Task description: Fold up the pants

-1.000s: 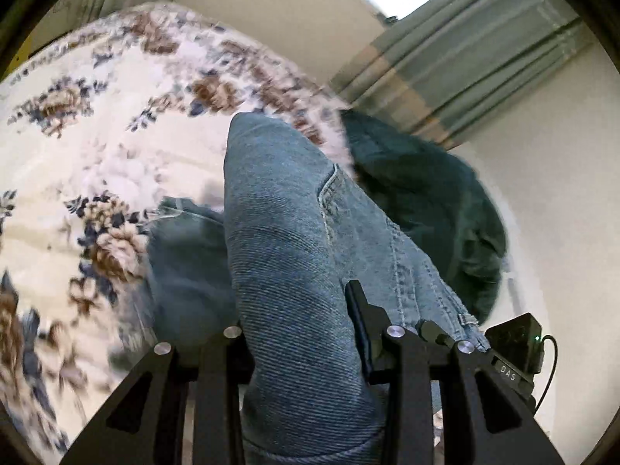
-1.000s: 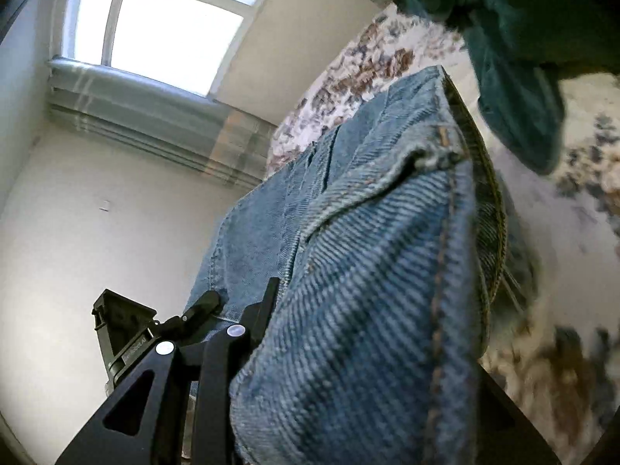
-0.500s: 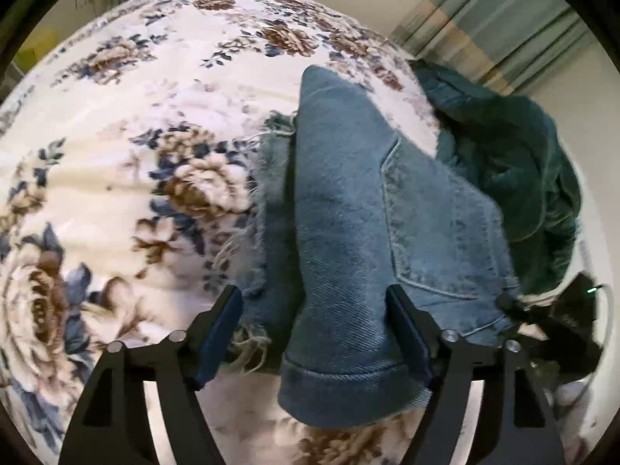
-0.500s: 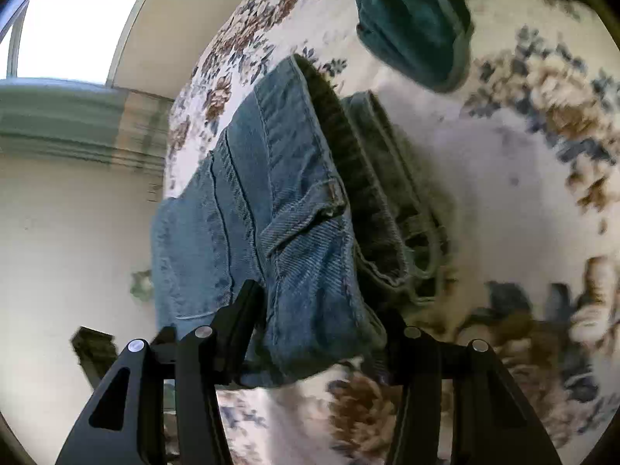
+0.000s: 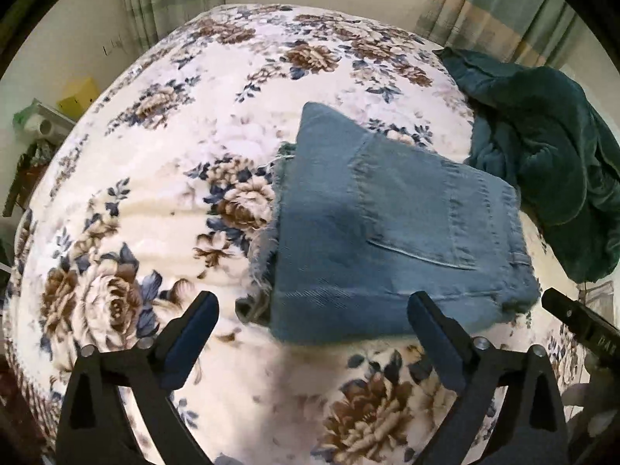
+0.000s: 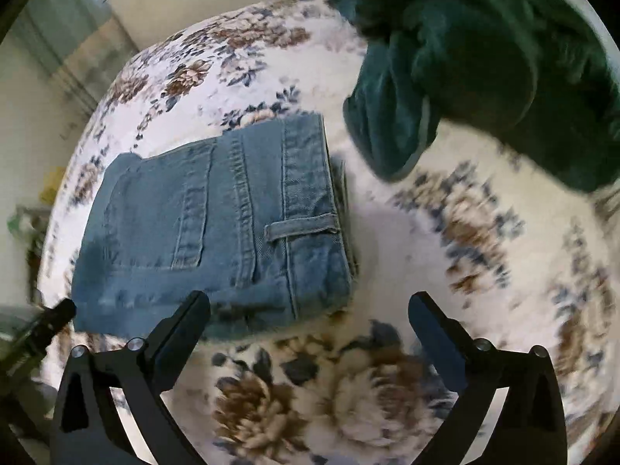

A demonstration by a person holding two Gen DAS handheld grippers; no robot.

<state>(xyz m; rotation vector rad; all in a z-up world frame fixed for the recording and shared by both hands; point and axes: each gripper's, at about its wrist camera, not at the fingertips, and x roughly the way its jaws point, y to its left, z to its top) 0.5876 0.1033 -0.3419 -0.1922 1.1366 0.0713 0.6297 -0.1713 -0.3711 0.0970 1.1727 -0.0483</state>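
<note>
Both views blurred at edges | folded jeans (image 5: 391, 240) flat on floral bedspread (image 5: 155, 201), frayed hems peeking out | left gripper (image 5: 314, 333), right gripper (image 6: 310, 329) jaws opening, nothing between.

Soft daylight, fairly bright. The right wrist view smears with motion blur. Fisheye bending darkens every corner.

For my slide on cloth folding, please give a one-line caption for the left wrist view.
Folded blue denim pants lie on the floral blanket beside a dark green garment, the left tool opening, nothing between its fingers.
</note>
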